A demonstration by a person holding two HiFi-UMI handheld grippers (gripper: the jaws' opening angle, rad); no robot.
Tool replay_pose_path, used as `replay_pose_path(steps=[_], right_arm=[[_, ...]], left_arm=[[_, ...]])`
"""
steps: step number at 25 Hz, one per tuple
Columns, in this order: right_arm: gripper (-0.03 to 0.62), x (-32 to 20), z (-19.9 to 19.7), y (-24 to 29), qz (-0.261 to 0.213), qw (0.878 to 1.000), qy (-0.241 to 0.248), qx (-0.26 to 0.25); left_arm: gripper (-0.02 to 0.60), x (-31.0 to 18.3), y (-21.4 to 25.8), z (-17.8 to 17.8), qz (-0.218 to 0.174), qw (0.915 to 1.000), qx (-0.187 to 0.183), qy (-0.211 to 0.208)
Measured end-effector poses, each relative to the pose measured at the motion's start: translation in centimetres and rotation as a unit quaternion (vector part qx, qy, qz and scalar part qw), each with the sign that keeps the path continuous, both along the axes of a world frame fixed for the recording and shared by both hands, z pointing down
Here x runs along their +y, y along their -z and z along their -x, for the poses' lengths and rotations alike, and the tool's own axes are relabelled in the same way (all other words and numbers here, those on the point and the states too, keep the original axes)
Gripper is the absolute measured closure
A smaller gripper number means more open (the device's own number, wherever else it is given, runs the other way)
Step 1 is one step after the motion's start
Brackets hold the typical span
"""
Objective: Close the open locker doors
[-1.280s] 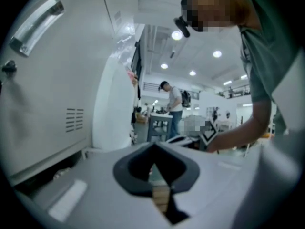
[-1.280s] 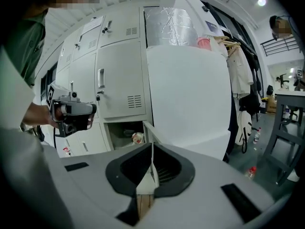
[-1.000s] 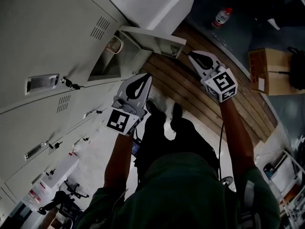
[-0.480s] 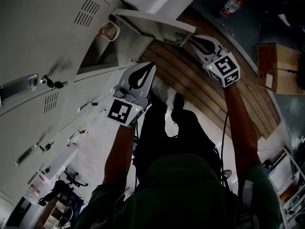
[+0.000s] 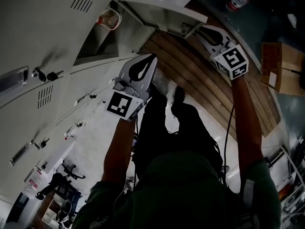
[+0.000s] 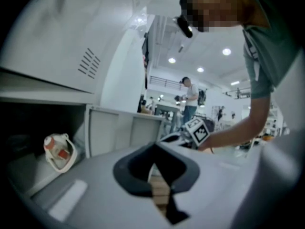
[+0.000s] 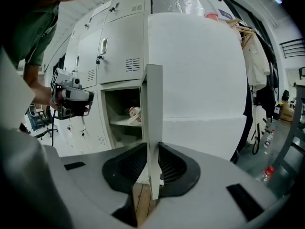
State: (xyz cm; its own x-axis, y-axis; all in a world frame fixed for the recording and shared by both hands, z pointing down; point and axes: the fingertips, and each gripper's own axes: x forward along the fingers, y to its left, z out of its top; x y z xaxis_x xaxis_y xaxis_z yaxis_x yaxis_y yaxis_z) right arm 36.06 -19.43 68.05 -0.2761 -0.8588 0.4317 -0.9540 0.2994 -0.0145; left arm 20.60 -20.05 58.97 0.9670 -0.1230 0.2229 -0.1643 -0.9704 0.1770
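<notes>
Closing had barely begun: the pale grey metal locker door [image 7: 153, 104] stood wide open at the end of the grey locker bank [image 7: 119, 42], its free edge between the parted, just-opening jaws of the right hand-held gripper [image 7: 151, 149], while the left hand-held gripper [image 6: 153, 149] was pinched together and empty, so a steady swing toward the frame seemed due.

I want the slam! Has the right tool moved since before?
Yes: the right tool moved toward the open locker door; its jaws, just opening, now straddle the edge.
</notes>
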Motion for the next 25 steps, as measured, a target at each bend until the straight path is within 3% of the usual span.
replay_pose_path(steps=[14, 18, 25], right_arm=[[0.536, 2.5, 5.1, 0.1, 0.021, 0.999, 0.028, -0.014], [0.545, 3.4, 7.8, 0.2, 0.027, 0.998, 0.05, -0.026], [0.557, 3.7, 13.9, 0.4, 0.034, 0.995, 0.091, -0.034]], left_arm=[[0.578, -0.5, -0.3, 4.2, 0.001, 0.9997, -0.012, 0.02], [0.578, -0.8, 0.6, 5.9, 0.01, 0.9988, -0.005, 0.048], [0.578, -1.7, 1.3, 9.4, -0.009, 0.9983, -0.008, 0.058]])
